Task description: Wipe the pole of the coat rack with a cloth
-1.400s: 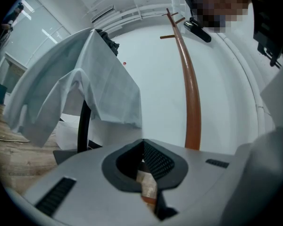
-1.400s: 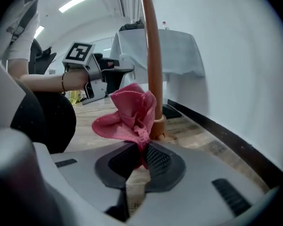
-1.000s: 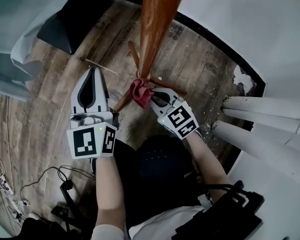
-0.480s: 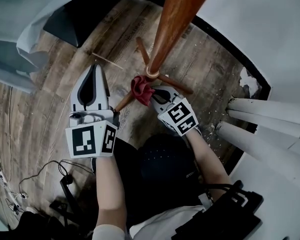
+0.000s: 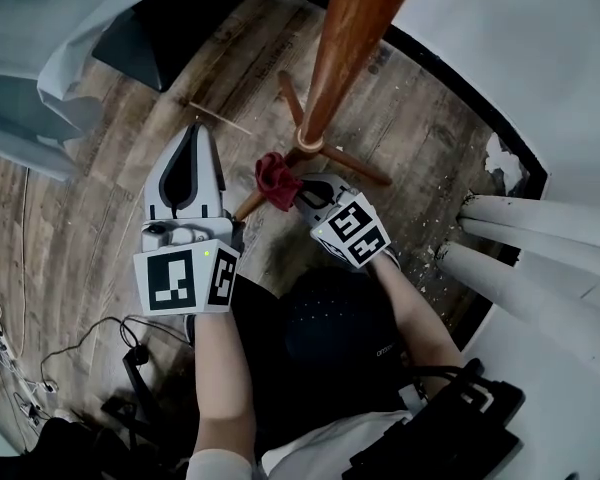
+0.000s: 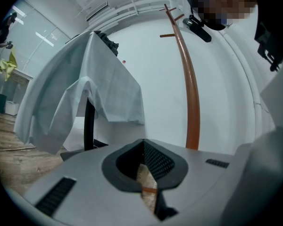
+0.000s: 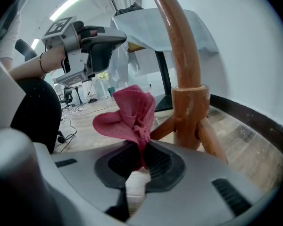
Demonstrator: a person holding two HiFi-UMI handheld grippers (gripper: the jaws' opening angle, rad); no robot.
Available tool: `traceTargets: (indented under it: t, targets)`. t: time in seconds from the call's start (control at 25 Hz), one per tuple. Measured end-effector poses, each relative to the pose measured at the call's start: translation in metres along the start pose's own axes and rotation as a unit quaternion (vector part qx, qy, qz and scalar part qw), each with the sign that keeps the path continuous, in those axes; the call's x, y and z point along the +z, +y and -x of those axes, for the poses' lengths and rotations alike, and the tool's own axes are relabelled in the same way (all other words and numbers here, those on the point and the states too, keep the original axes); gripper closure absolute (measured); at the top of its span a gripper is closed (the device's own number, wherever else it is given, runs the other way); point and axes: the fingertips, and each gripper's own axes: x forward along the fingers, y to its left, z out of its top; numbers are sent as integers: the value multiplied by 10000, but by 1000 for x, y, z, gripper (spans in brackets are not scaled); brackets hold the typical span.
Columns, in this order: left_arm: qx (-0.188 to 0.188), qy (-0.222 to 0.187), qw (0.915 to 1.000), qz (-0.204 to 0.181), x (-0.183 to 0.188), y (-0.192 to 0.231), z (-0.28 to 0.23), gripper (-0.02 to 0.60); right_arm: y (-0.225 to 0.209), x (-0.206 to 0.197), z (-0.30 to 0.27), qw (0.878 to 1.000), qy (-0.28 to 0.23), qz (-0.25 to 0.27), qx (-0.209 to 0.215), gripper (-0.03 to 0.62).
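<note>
The coat rack's brown wooden pole (image 5: pixel 345 38) rises toward me from a collar (image 5: pixel 307 145) where its splayed legs join. In the right gripper view the pole (image 7: pixel 179 41) and collar (image 7: pixel 190 108) stand just right of the jaws. My right gripper (image 5: pixel 302 190) is shut on a crumpled red cloth (image 5: pixel 276 179), which bunches up left of the collar (image 7: pixel 131 116), beside it and apart from the pole. My left gripper (image 5: pixel 193 148) hovers left of the rack base with its jaws shut and empty. In the left gripper view the pole (image 6: pixel 190 93) curves up against the white wall.
A table draped in a pale sheet (image 6: pixel 85 93) stands at the left, with a dark base (image 5: pixel 175 23) on the wooden floor. White pipes (image 5: pixel 540 228) run along the right wall. Cables (image 5: pixel 40 368) lie on the floor by my left side.
The right gripper and cloth have drawn slightly left and away from the pole's collar. The head view has shifted, so the pole now leans further right. The left gripper stays about where it was.
</note>
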Motion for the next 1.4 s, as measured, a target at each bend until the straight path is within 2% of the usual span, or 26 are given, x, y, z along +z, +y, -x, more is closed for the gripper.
traceTargets:
  t: [0.56,1.0,1.4]
  targets:
    - [-43,23,10000,-27,3,-1,3,568,31,-11,-16,9974,282,-57,666,548]
    - [46,-1,10000,-68,9,5,16,568,37,-22,-35,9955,442,-110,833,548]
    - [69,50,9998,-166,10,9,23,568,67,-43,-56,9891,752,-165,1257,548]
